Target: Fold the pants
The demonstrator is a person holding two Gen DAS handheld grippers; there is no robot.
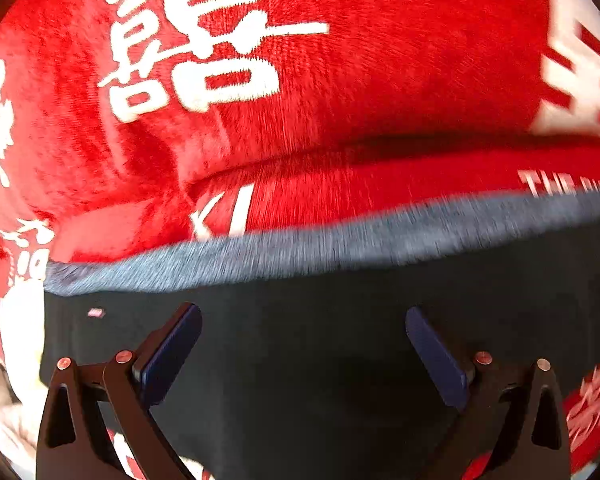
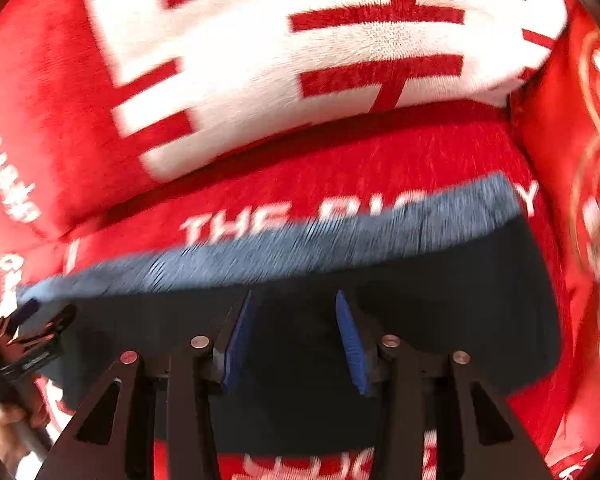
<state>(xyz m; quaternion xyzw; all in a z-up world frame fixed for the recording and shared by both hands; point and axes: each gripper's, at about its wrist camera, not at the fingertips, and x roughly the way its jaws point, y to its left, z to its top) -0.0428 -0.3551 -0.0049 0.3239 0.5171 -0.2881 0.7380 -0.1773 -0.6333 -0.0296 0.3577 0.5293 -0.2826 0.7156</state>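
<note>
The pants (image 1: 300,360) are dark navy with a lighter blue-grey band (image 1: 300,252) along the far edge, lying flat on a red plush blanket. My left gripper (image 1: 302,320) hovers just over the dark cloth, jaws wide open and empty. In the right wrist view the same pants (image 2: 300,400) and band (image 2: 340,236) lie under my right gripper (image 2: 294,308), whose blue pads (image 2: 236,344) stand apart with nothing between them. The left gripper (image 2: 28,332) shows at the far left of that view.
The red blanket (image 1: 380,60) with white characters and lettering covers the whole surface, with a raised fold behind the pants (image 2: 300,80). A hand (image 2: 8,420) holds the left gripper's handle at the lower left.
</note>
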